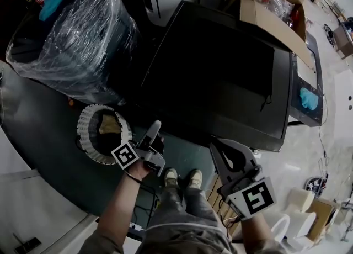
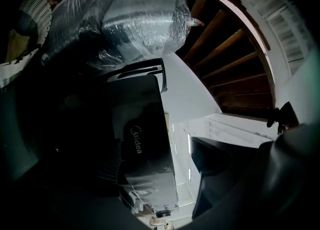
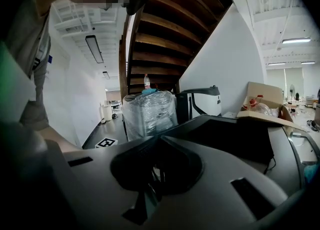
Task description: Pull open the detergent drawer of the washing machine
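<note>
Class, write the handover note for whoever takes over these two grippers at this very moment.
Left gripper: open, empty, facing the washing machine front, touching nothing.
Right gripper: shut, empty, near the machine's front edge.
Done: nothing that shows; the detergent drawer cannot be made out, and nothing juts from the front in the head view.
Left: find the drawer, grip it, pull it open.

1. You stand in a workshop-like test hall: above your right gripper (image 1: 216,147) rise a wooden staircase (image 3: 165,29) and ceiling strip lights (image 3: 295,40).
2. Ahead of that gripper sit a plastic-wrapped appliance (image 3: 149,111) and an open cardboard box (image 3: 262,101).
</note>
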